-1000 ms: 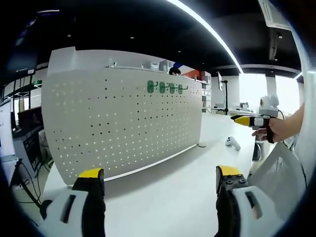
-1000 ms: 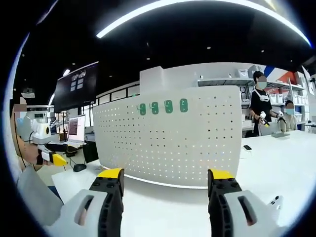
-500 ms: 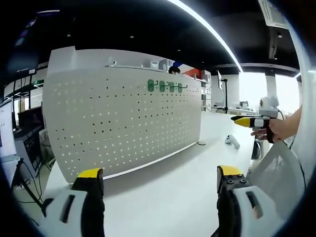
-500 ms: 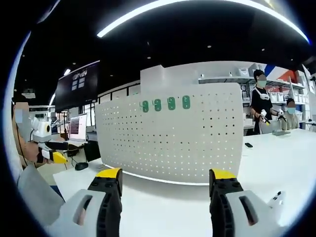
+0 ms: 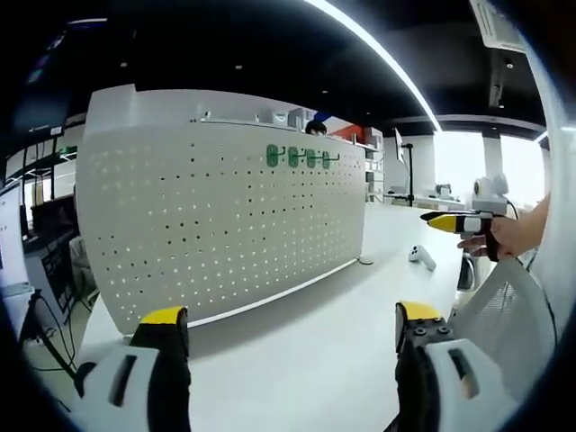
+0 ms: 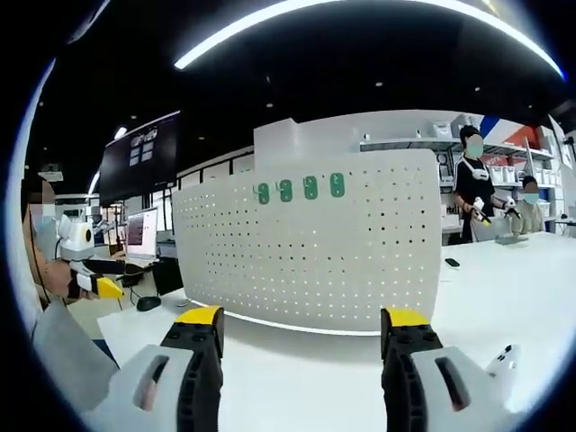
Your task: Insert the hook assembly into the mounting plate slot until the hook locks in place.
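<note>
Both the left gripper (image 5: 286, 326) and the right gripper (image 6: 301, 328) are held with jaws spread and empty, facing the upright white pegboard (image 5: 225, 225) from a distance. Four green hooks (image 6: 298, 190) are seated near its top edge, kept visible.

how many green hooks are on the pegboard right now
4. The green hooks hang side by side in one row near the top edge of the white pegboard, right of centre in the left gripper view. None seems hidden.
</note>
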Demonstrator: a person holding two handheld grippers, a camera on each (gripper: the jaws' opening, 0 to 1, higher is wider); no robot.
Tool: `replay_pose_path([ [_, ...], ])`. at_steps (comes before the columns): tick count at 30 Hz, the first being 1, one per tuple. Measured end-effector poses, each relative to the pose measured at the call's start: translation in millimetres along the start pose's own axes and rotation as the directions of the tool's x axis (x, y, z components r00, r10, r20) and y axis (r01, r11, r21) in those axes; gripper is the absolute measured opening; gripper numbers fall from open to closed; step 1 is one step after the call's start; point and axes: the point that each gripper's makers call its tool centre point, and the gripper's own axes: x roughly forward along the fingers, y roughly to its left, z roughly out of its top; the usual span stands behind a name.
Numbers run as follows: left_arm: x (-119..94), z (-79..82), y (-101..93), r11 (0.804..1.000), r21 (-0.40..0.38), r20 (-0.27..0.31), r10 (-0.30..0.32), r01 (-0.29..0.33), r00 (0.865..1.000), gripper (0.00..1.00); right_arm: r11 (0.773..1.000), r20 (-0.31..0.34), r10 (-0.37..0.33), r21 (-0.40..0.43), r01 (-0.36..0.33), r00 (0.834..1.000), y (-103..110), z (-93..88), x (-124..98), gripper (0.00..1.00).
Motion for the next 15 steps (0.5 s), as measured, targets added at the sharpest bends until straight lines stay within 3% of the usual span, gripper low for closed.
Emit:
replay_pose_path([
  [15, -2.0, 0.7, -0.2, 1.000, 0.002, 0.004, 0.006, -0.006, 1.000, 0.98, 1.000, -0.003, 0.009, 0.009, -0.009, 1.000, 4.4, -1.0, -0.5, 0.68],
])
